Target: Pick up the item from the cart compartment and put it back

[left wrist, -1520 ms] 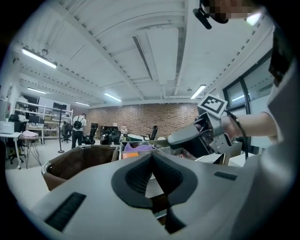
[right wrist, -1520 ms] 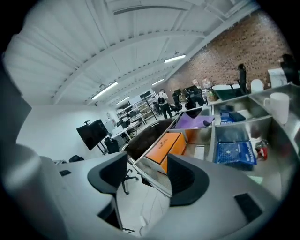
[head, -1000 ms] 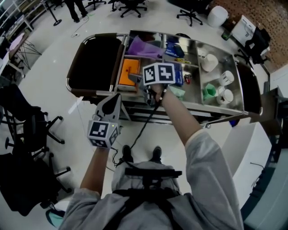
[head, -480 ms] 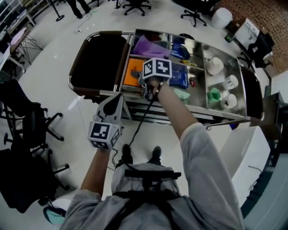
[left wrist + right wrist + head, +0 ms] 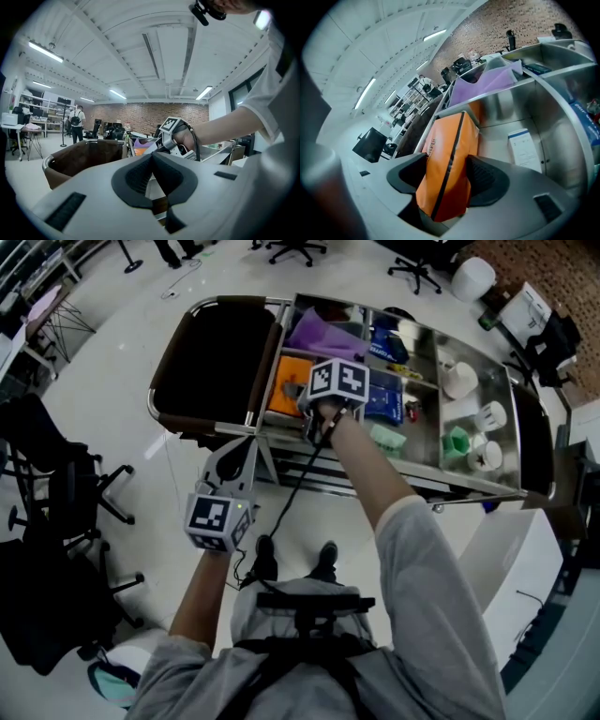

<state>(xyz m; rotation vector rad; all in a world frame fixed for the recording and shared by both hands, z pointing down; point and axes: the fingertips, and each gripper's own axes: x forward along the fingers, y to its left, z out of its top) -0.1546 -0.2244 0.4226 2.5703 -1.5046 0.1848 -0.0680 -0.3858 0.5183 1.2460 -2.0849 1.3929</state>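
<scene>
An orange pouch (image 5: 284, 397) with a black zip stands in a front compartment of the steel cart (image 5: 394, 474). In the right gripper view the pouch (image 5: 449, 159) fills the gap between the jaws. My right gripper (image 5: 306, 415) (image 5: 446, 177) reaches down into that compartment; its jaws have just been closing and both pads now press on the pouch's sides. My left gripper (image 5: 234, 454) (image 5: 154, 180) hangs shut and empty in front of the cart, below and left of the right one.
A purple bag (image 5: 323, 334) lies in the compartment behind the pouch, blue packs (image 5: 384, 399) to its right, and a white box (image 5: 524, 150) on the compartment floor. White cups (image 5: 464, 381) and a green cup (image 5: 457, 442) sit further right. A dark bin (image 5: 211, 352) forms the cart's left end. Office chairs (image 5: 56, 493) stand left.
My right gripper has sunk lower into the orange pouch's compartment and its jaws have come in onto the pouch. The left gripper has stayed where it was.
</scene>
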